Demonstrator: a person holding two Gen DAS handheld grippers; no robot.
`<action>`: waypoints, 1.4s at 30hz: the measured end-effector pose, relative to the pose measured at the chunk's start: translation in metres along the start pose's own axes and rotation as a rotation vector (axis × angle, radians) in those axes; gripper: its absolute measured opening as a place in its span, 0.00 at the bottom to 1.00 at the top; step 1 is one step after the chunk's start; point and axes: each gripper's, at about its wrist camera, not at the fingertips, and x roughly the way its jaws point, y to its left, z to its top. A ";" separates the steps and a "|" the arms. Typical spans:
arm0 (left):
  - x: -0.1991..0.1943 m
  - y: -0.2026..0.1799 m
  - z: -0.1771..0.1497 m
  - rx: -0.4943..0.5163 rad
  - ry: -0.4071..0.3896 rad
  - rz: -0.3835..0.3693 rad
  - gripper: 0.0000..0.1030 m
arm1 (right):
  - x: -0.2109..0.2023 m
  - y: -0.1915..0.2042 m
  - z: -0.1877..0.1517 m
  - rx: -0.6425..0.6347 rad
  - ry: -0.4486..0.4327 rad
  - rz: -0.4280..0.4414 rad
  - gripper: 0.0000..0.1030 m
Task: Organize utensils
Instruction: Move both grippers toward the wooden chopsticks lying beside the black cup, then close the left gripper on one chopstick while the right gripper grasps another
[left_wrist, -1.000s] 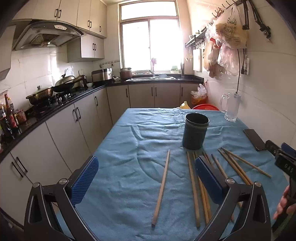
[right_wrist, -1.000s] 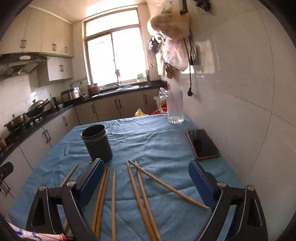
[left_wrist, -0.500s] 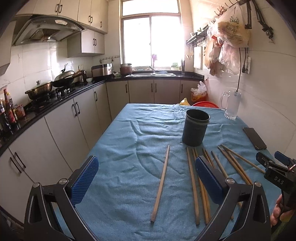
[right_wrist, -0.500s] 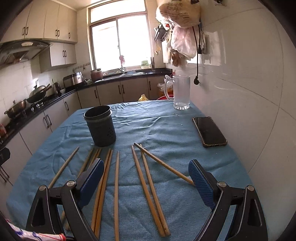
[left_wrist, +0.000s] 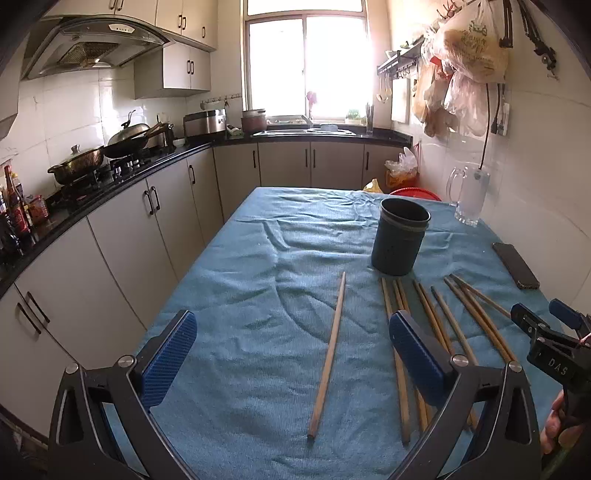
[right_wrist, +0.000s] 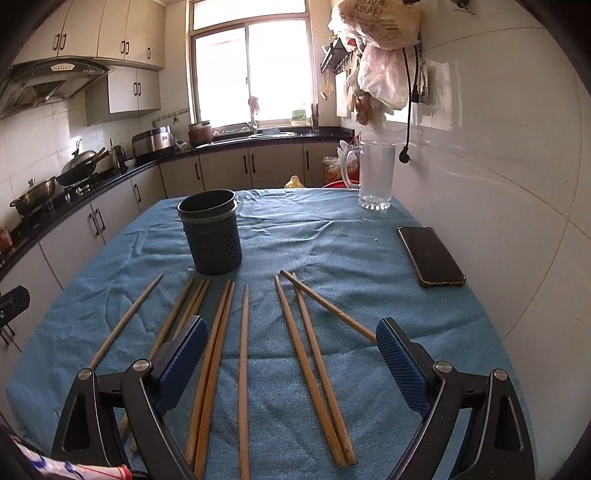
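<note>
On the blue cloth, wooden chopsticks are lying loose in a rough fan, their far tips pointing toward the dark holder cup, which is standing upright and apparently empty just beyond them. One stray chopstick is lying apart on the left side of the spread, while a crossed one is resting at an angle over the right-hand pair. Judging by this layout, the sticks are waiting to be gathered into the cup, and none is in it yet.

Both tools are hovering above the near ends of the sticks. The left hand-held gripper is spread wide and holding nothing, roughly framing the stray stick. The right hand-held gripper is likewise released and empty, straddling the middle of the fan, probably lining up a first pick.

Farther out, a phone is lying near the wall edge of the desk, and a glass mug is standing at the far corner. Kitchen cabinets, a stove with pans and a bright window are surrounding the scene.
</note>
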 end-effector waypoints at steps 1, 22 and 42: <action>0.001 0.000 0.000 0.001 0.003 0.000 1.00 | 0.001 0.000 0.000 0.001 0.003 0.003 0.92; 0.025 0.007 0.001 0.028 0.092 -0.008 1.00 | 0.012 -0.015 -0.002 -0.009 0.049 0.012 0.92; 0.155 -0.035 0.034 0.179 0.433 -0.244 0.56 | 0.126 -0.059 0.047 -0.223 0.428 0.184 0.65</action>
